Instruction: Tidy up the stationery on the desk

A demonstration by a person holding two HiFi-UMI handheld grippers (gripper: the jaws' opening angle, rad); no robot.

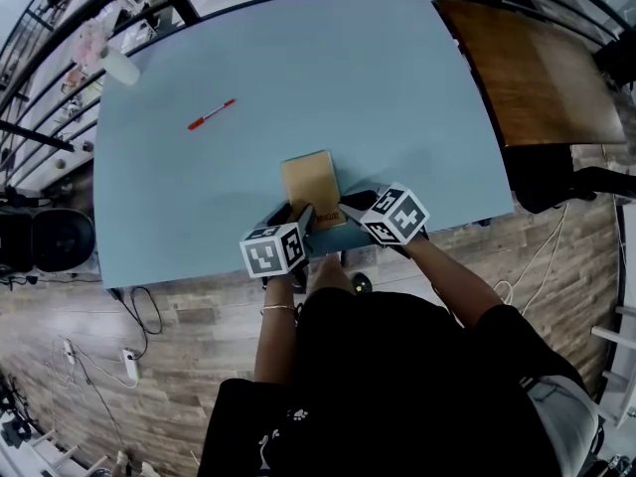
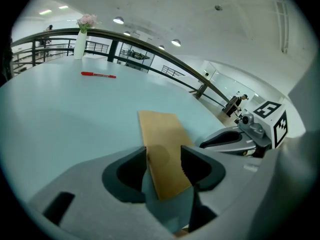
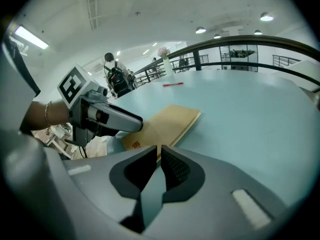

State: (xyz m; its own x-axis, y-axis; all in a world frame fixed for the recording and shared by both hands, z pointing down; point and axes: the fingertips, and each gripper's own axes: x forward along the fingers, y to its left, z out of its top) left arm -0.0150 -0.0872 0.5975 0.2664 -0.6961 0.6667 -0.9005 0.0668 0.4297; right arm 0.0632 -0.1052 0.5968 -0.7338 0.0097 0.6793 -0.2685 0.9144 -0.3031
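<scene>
Jaws of left gripper [image 2: 163, 153] spread over notebook [image 2: 160, 126]; right gripper [image 3: 160, 150] nearly closed.

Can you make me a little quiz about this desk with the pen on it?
1. What colour is the pen? A red, B green, C black.
2. True or false: the left gripper has its fingers apart, with the brown notebook seen between them.
3. Fill in: the white vase holds pink ____.
Key: 1 A; 2 true; 3 flowers.
</scene>
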